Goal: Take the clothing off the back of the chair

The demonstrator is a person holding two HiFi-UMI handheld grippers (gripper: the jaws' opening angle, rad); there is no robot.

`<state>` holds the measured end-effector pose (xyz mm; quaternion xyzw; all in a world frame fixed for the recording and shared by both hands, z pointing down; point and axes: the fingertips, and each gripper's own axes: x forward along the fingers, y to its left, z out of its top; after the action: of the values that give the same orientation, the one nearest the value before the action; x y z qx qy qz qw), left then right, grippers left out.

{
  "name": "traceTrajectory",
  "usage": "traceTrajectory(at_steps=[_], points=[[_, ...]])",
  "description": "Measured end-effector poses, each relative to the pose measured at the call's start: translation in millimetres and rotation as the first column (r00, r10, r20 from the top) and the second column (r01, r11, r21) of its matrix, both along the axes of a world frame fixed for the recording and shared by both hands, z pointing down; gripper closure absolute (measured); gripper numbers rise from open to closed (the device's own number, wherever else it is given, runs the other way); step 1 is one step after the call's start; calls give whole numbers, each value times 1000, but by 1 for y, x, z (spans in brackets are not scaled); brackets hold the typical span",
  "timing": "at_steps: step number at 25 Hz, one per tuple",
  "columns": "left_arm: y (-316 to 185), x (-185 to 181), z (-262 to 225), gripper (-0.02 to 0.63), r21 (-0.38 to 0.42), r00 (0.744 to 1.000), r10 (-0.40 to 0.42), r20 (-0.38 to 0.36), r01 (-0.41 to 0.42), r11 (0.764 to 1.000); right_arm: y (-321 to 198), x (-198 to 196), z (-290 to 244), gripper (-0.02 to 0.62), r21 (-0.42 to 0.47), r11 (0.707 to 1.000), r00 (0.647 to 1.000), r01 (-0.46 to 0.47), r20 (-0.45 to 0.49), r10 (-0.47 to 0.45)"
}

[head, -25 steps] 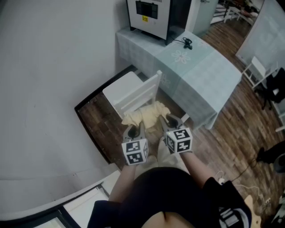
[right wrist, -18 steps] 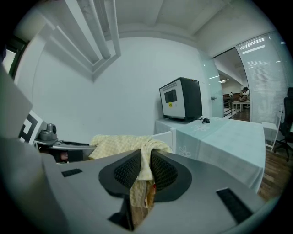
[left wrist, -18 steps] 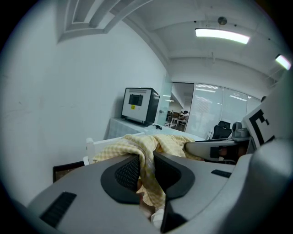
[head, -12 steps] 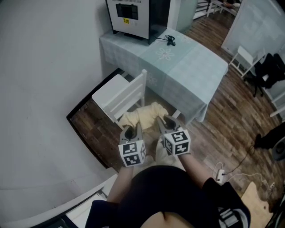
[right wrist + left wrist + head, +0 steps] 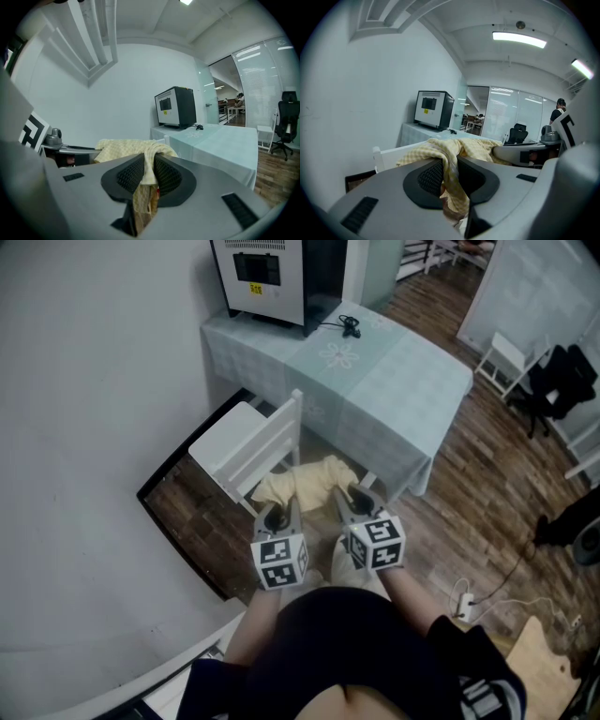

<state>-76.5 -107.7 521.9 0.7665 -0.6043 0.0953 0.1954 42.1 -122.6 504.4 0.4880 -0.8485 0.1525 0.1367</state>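
Observation:
A pale yellow checked garment hangs between my two grippers, just on the near side of the white chair; whether it still touches the chair back I cannot tell. My left gripper is shut on the garment, cloth pinched between its dark pads. My right gripper is shut on the same garment, a fold trailing down from its jaws. The chair's top rail shows just beyond the cloth in the left gripper view.
A table with a pale green cloth stands behind the chair, a dark box-shaped appliance and a cable on it. A white wall runs on the left. Wooden floor opens to the right, with a black office chair farther off.
Both grippers, with the garment between them, have drawn a little back from the chair and slightly up. The head view has shifted, so the table and chair sit lower and more to the left.

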Motion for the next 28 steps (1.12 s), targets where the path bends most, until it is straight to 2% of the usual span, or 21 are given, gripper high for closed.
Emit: traceTrajectory(at_steps=[28], points=[[-14,-10,-7,541,11,999,-23,-24,24,1000,-13,-12,-12,525,12,999,999,35,-1,-35]])
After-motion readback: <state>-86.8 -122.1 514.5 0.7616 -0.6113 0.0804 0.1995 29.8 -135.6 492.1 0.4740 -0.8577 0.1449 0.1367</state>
